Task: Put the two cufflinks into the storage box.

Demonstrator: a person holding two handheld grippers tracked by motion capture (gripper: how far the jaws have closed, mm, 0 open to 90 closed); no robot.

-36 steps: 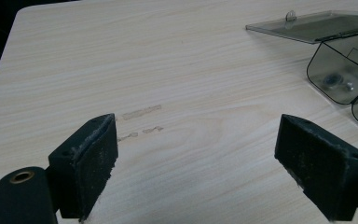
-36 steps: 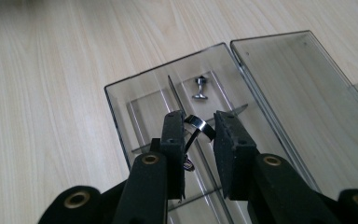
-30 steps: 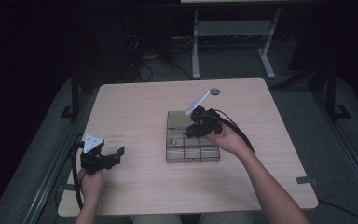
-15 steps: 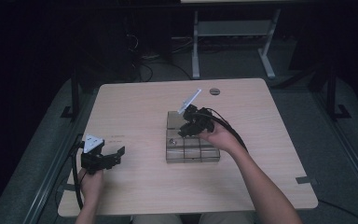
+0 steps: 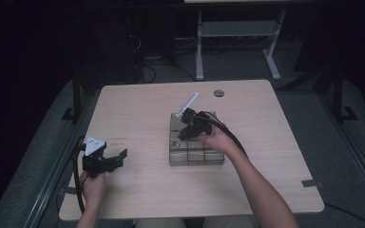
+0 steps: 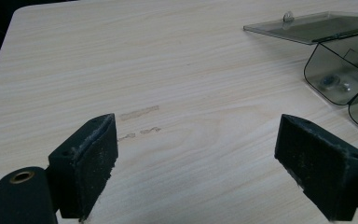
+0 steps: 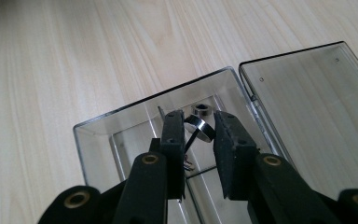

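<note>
My right gripper (image 7: 199, 140) hangs over the clear plastic organizer box (image 5: 195, 149), its tips dipped into the open compartment at the box's corner. Between its black pads it is pinching a small silver disc (image 7: 199, 128), a flat round metal piece held tilted on edge; the pads press on it from both sides. Just past my fingertips, on the floor of that same compartment, lies a small metal ring (image 7: 202, 111) with a dark hole through it, close to the disc but apart from it. Lower down between the jaws I can make out a tiny part (image 7: 188, 164) on the box bottom; it is too small to tell what it is. To the right of my right gripper the box's transparent lid (image 7: 307, 112) lies swung open and flat, the wood grain showing through it. From above, the right gripper (image 5: 190, 124) sits over the far left part of the box, with its grey plate sticking up and away from me, and my hand (image 5: 217, 140) behind it.

My left gripper (image 6: 196, 163) is spread wide and holds nothing; bare tabletop (image 6: 121, 60) lies between and ahead of its pads. The organizer box (image 6: 340, 70) lies well off to its front right. From above, the left gripper (image 5: 105, 160) hovers near the tabletop's near left edge, well apart from the box.
</note>
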